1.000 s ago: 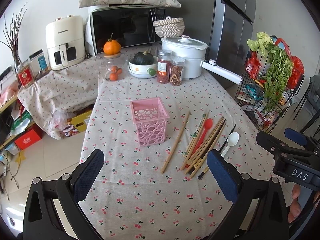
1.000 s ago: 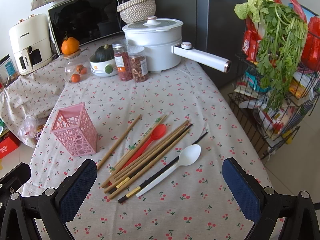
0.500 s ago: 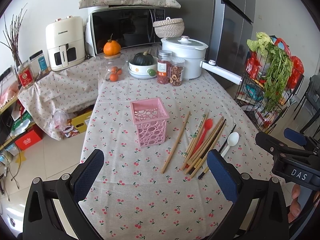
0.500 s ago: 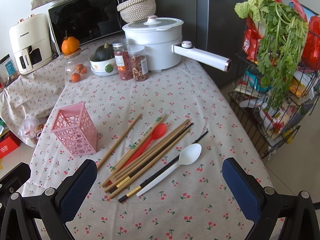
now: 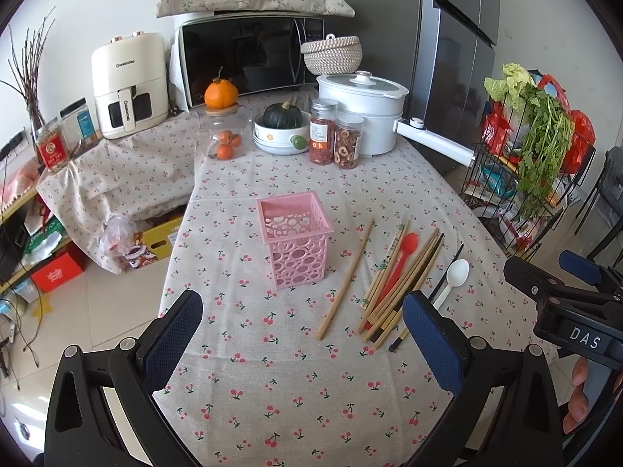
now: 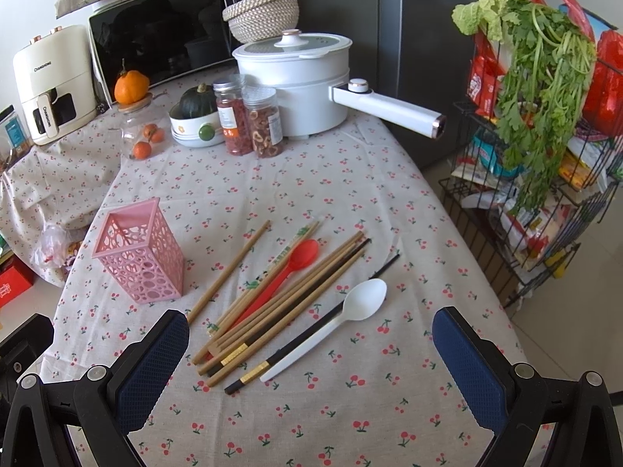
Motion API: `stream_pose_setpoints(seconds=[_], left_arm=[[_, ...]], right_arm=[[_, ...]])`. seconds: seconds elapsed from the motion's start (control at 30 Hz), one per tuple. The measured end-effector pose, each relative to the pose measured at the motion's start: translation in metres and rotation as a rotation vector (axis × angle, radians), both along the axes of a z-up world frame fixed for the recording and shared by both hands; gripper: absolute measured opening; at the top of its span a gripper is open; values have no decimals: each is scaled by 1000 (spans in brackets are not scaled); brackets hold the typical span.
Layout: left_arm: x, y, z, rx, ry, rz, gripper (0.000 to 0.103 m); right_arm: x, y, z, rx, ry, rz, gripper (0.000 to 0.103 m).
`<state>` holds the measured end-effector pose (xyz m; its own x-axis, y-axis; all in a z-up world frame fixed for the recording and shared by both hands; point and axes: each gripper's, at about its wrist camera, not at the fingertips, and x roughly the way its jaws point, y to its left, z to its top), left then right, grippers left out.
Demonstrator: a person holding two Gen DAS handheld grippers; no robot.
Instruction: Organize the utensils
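Observation:
A pink perforated holder stands upright and empty on the cherry-print tablecloth. To its right lie a single wooden chopstick, a pile of wooden and black chopsticks, a red spoon and a white spoon. My left gripper is open and empty, hovering near the table's front edge. My right gripper is open and empty, above the utensil pile; it also shows at the right of the left wrist view.
At the back stand a white pot with a long handle, two jars, a bowl with a dark squash, a glass jar of oranges, a microwave and an air fryer. A wire rack with greens stands right of the table.

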<state>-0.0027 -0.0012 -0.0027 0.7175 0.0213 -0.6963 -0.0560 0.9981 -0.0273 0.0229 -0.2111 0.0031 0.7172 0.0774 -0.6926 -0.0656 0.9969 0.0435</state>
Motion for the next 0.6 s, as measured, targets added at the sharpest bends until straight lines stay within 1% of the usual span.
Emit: stream_pose_setpoints(seconds=[0.07,0.13,0.2,0.23,0.33,0.37,0.47,0.6], left_arm=[[3,1,0,2,4,-2,103],[9,-2,-2,24,29,-28,103],[18,-5,-4,32,66,-60,103],[21,-6,-5,26,70,-84,103],[34,-16,-9,35,112,-152,103],[39,-20,-10,26,127,-174,103],[58,-33,-10,5,189,-227,103],[91,-62,-11,43,257,-312,103]], right_arm=[[3,-2,1,-16,-6,-17,103],[9,-7,3,-20,2,-41,103],[15,-14,4,-2,19,-56,103],[19,-18,5,12,29,-61,103],[30,-30,6,64,70,-81,103],[34,-34,7,77,81,-90,103],[47,-42,9,76,108,-109,103],[78,-56,-1,89,187,-104,103]])
